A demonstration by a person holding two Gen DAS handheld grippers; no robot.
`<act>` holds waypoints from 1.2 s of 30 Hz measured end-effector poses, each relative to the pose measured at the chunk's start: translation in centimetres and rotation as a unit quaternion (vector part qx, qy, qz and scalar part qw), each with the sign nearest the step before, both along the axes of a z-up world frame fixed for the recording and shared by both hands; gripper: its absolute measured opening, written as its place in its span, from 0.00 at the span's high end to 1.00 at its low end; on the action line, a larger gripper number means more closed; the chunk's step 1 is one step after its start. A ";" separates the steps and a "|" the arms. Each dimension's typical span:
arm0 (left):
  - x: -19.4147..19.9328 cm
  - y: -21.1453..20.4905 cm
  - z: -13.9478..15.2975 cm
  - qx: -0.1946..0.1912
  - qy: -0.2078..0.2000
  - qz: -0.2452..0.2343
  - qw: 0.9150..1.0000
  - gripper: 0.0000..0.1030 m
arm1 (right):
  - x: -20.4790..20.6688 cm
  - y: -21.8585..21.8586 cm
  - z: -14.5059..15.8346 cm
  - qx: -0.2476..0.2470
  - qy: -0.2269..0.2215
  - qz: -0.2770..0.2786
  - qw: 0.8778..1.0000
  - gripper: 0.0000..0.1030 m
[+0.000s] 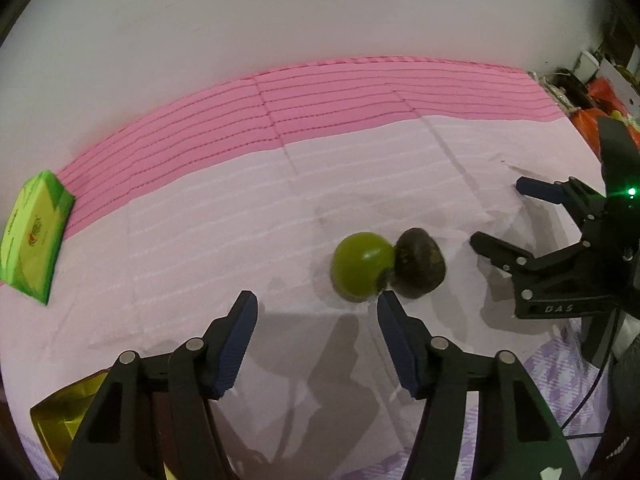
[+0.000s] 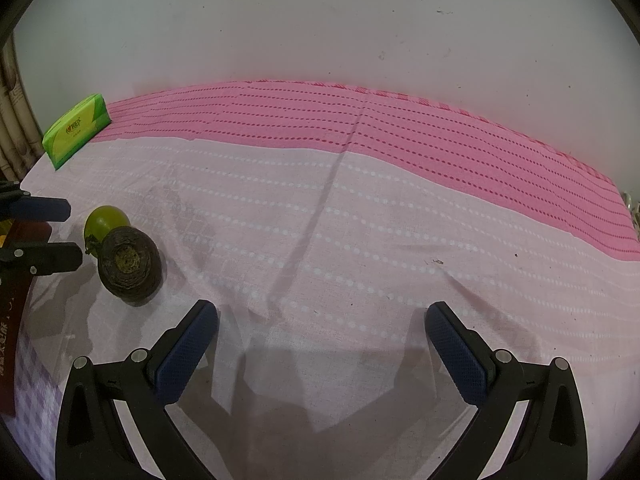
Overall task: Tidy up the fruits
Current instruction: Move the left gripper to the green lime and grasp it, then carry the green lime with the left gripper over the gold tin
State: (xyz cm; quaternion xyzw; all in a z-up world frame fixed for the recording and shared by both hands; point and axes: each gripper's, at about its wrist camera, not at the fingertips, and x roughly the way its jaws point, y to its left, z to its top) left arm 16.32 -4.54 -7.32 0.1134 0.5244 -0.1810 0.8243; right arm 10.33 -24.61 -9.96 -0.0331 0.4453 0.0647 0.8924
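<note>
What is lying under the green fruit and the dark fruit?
Both the green fruit and the dark fruit rest on the pink cloth. Whatever lies beneath the cloth is covered.

Green fruit (image 1: pixel 362 266): smooth, glossy skin carrying a bright highlight. Dark fruit (image 2: pixel 130 266), touching it: matt, rough, ridged skin with a coarse fibrous centre.

Cloth (image 2: pixel 360 240): woven fabric, matt, creased along fold lines; pale pink near, deeper pink far, with rows of small stitched dots. A lilac checked fabric (image 1: pixel 556 364) shows at the near edge, also matt.

Green packet (image 1: pixel 32 236), far left: printed wrapper with a slight sheen; paper or plastic film cannot be told.

Left gripper (image 1: pixel 316 304) and right gripper (image 2: pixel 322 316): black, semi-matt plastic-looking frames with bright metal pins; blue pads (image 2: pixel 188 356) finely textured, rubber-like.

Wall (image 2: pixel 320 32): matt, faintly scuffed.
</note>
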 end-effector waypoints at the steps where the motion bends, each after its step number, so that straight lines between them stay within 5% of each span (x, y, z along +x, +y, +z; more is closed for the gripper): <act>1: 0.1 -0.1 0.0 -0.002 0.001 -0.002 1.000 0.44 | 0.0 0.0 0.0 0.000 0.000 0.000 1.000 0.00; 25: 2.3 -2.3 -1.5 -0.027 0.027 -0.003 0.999 0.55 | 0.0 0.0 0.0 0.000 0.000 0.000 1.000 0.00; 31: 2.5 -2.6 -1.7 -0.033 0.029 -0.002 0.999 0.69 | 0.0 0.0 0.0 0.000 0.000 0.000 1.000 0.00; 36: 2.2 -2.6 -1.6 -0.021 0.024 -0.003 0.999 0.69 | 0.0 0.0 0.0 0.000 0.000 0.000 1.000 0.00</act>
